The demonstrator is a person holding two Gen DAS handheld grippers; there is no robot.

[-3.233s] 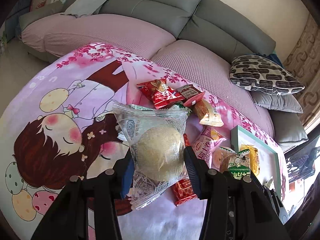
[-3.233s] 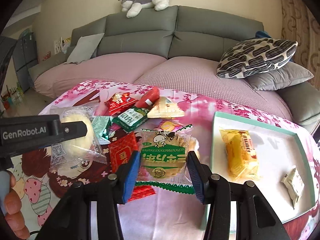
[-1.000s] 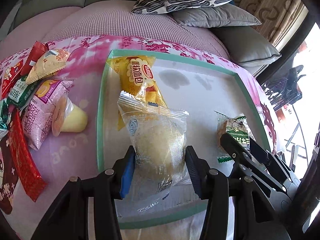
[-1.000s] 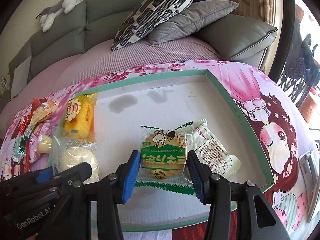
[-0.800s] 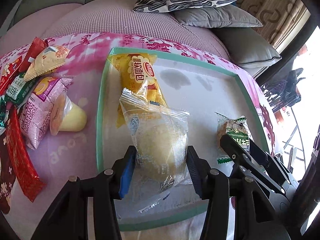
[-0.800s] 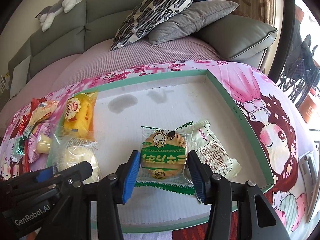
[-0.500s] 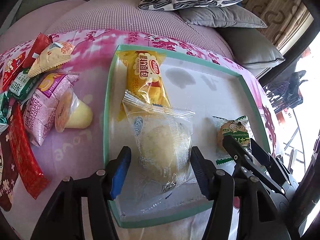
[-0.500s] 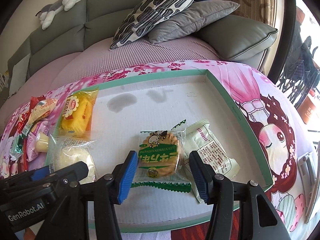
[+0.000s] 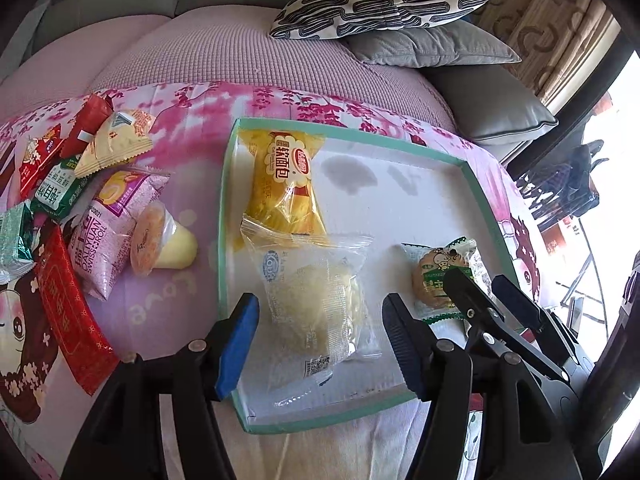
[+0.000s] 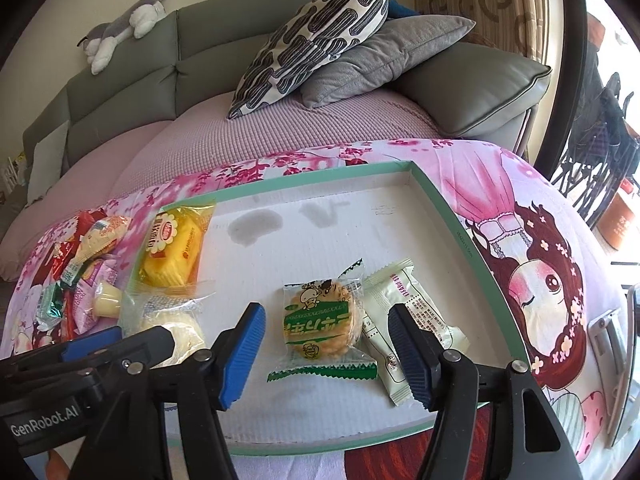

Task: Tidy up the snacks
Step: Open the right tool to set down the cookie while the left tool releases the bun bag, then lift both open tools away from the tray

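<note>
Lying flat in the tray [image 9: 486,196], the clear-wrapped bun [image 9: 316,300] and green biscuit packet [image 10: 320,320] are released; left gripper [image 9: 320,344] and right gripper [image 10: 326,350] are spread, having just been opening.

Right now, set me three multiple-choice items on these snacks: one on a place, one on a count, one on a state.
1. Where does the yellow bread packet lie?
A. in the tray's far left corner
B. on the sofa
C. among the loose snacks on the cloth

2. How many packets lie in the tray?
A. two
B. four
C. six

3. How does the right claw stand to the green cracker packet?
A. clamped on it
B. open, packet lying between its jaws
C. lifting it clear

Key: 1 A, it sits against the tray's far left walls; 2 B, bread, clear bun packet, cracker, white packet; 3 B, gaps show on both sides.
</note>
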